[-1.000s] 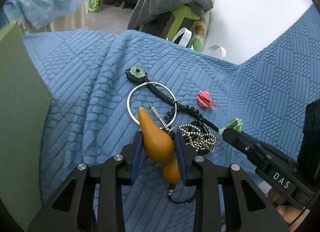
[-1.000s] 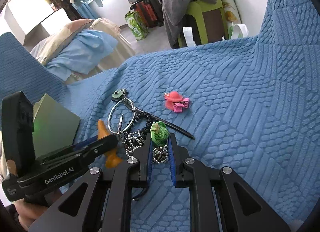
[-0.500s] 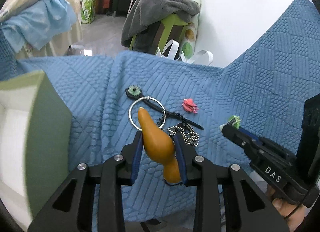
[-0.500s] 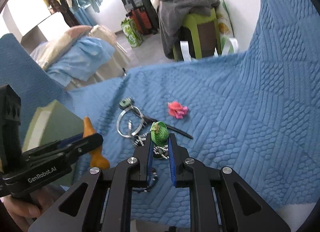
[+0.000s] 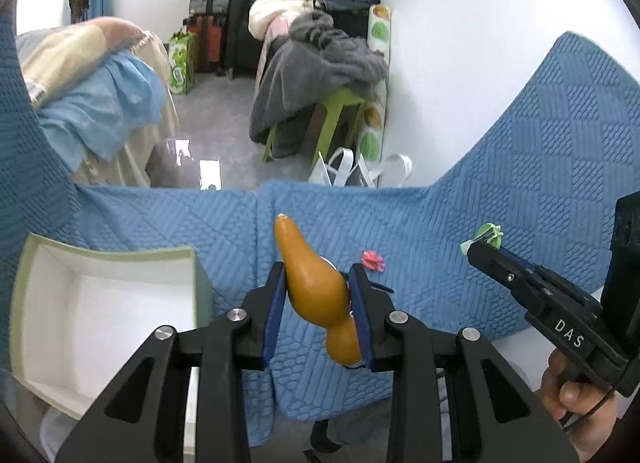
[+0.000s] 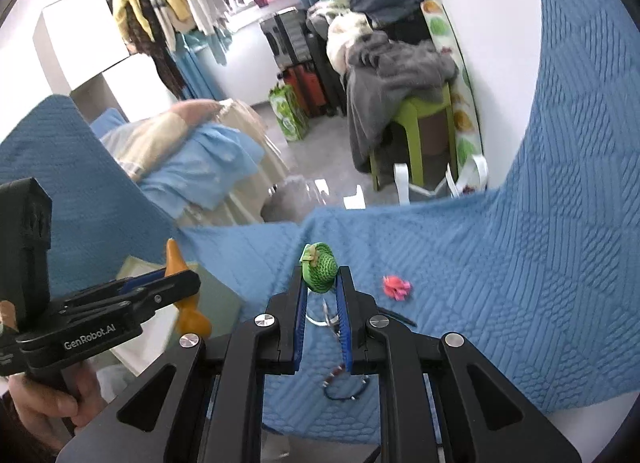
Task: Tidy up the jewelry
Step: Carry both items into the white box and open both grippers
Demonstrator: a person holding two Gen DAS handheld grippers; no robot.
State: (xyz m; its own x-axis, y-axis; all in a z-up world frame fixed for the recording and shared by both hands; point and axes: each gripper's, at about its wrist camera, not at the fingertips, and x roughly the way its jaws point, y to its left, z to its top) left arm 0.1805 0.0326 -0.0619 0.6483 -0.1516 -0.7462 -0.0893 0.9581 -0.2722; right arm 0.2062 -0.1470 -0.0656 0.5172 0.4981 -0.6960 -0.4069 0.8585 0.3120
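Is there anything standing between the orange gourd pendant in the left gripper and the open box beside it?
Nothing visible. The orange gourd pendant hangs clamped in the left gripper, beside the open box.

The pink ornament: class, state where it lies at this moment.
The pink ornament lies alone on the blue quilted cloth, just right of the left gripper holding the orange gourd charm in the left wrist view.

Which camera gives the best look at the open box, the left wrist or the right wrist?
The left wrist view. There the box shows its white inside and green rim, open at lower left. In the right wrist view only a corner of it shows, mostly hidden behind the left gripper and the orange gourd.
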